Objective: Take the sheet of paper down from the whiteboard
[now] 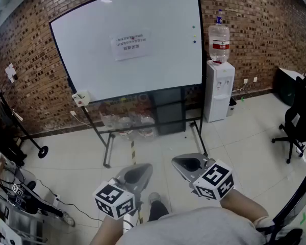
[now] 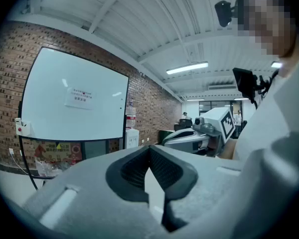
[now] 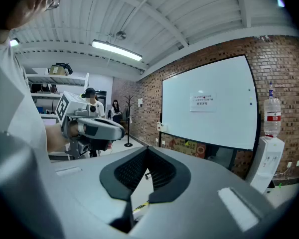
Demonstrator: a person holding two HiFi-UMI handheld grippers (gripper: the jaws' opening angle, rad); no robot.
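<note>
Head view: whiteboard with a posted sheet, both grippers low and well apart from it.
Large white framed whiteboard (image 1: pixel 92 65) stands on a black metal stand against the red brick wall (image 1: pixel 30 50), with a white water dispenser (image 1: pixel 218 91) just beside its right edge. The white printed sheet of paper (image 1: pixel 131 46) is on the board, upper centre. Left gripper (image 1: pixel 138 173) and right gripper (image 1: pixel 186 163) sit side by side, each with its fingers (image 2: pixel 134 171) pressed together and nothing between them.

left tool (image 2: pixel 150 164) closed, empty, whiteboard (image 2: pixel 74 101), paper (image 2: pixel 79 98)
</note>
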